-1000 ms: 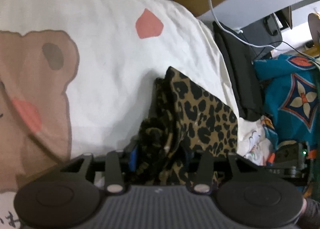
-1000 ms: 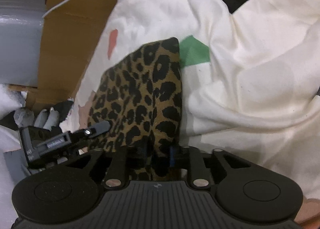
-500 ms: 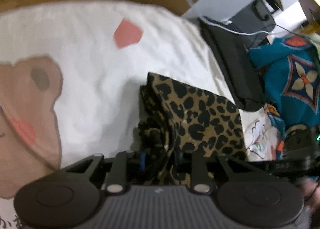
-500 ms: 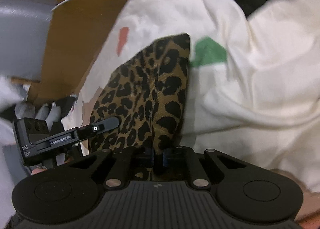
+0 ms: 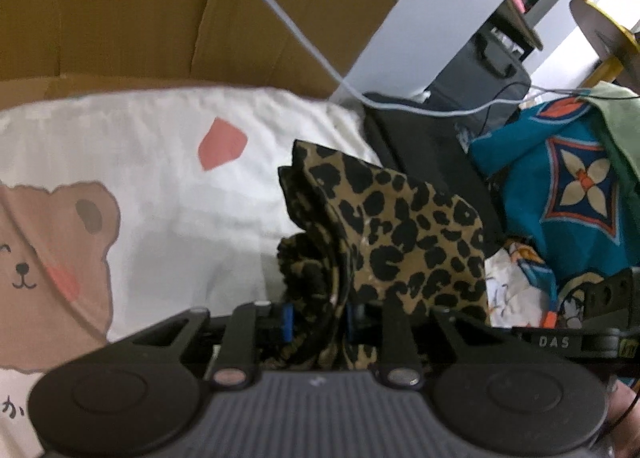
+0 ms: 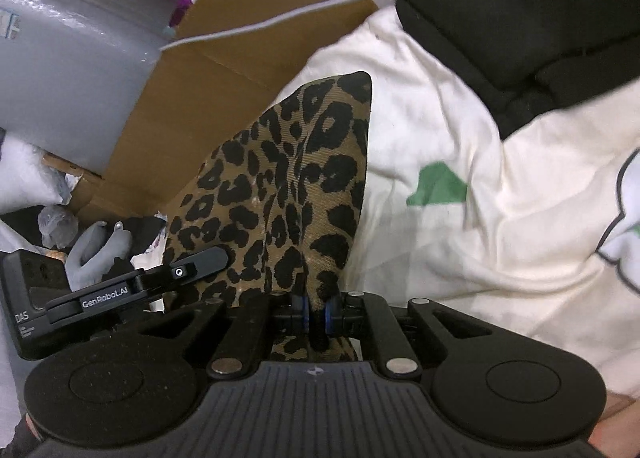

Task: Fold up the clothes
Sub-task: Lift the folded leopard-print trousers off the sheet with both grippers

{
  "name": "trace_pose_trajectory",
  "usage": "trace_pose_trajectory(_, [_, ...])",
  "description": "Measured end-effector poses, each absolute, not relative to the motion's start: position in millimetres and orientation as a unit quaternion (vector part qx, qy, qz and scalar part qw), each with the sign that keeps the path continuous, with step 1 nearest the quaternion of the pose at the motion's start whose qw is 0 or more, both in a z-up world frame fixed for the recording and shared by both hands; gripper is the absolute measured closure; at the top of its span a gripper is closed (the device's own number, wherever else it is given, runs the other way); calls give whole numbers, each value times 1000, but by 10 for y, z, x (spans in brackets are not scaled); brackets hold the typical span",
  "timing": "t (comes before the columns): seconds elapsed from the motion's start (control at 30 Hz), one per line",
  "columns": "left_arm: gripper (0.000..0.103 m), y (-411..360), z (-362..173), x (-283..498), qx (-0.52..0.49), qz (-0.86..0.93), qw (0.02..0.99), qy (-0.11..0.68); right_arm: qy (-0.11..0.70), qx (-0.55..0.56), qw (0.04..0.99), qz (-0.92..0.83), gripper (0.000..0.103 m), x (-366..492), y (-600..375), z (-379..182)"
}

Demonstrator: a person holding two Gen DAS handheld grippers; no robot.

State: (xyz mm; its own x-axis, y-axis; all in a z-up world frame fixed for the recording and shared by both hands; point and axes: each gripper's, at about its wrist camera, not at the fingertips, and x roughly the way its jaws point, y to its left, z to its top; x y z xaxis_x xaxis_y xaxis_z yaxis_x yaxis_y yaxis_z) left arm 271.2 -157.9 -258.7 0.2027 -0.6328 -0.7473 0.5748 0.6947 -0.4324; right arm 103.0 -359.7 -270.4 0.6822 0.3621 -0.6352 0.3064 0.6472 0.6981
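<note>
Leopard-print garment point(image 5: 404, 234) fills both sets of tongs. The left gripper point(image 5: 318, 318) has its jaws closed partway on a thick bunched fold of it; they had been closing until half a second ago. The right gripper point(image 6: 316, 312) has its jaws nearly together, pinching a thin edge of the same cloth. Between the two grips the garment hangs in a peaked, folded shape above a cream bedsheet point(image 5: 168, 186) printed with a brown bear point(image 5: 52, 258). Beyond lie black clothing point(image 6: 520, 26), a teal patterned cloth point(image 5: 568, 186), a white cable point(image 5: 304, 42) and a cardboard box point(image 5: 160, 18).
</note>
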Motion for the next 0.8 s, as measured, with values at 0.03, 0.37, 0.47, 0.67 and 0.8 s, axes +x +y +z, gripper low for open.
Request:
trace_pose_trajectory(0.03, [79, -1580, -2535, 2689, -31, -391, 778, 490, 395, 414, 820, 18, 98, 1018, -3615, -2656])
trace_pose_trajectory(0.37, [79, -1623, -2001, 2550, -30, -398, 813, 424, 340, 306, 889, 28, 98, 1008, -3574, -1994])
trace_pose_trajectory(0.47, [79, -1642, -1892, 2529, -30, -397, 816, 420, 329, 287, 899, 29, 98, 1015, -3576, -1835])
trace_pose_trajectory(0.67, [79, -1706, -1713, 2455, -38, -397, 822, 407, 309, 256, 915, 31, 98, 975, -3576, -1571])
trace_pose_trajectory(0.8, [80, -1804, -1598, 2388, -33, -391, 827, 402, 296, 233, 926, 37, 97, 968, -3602, -1455])
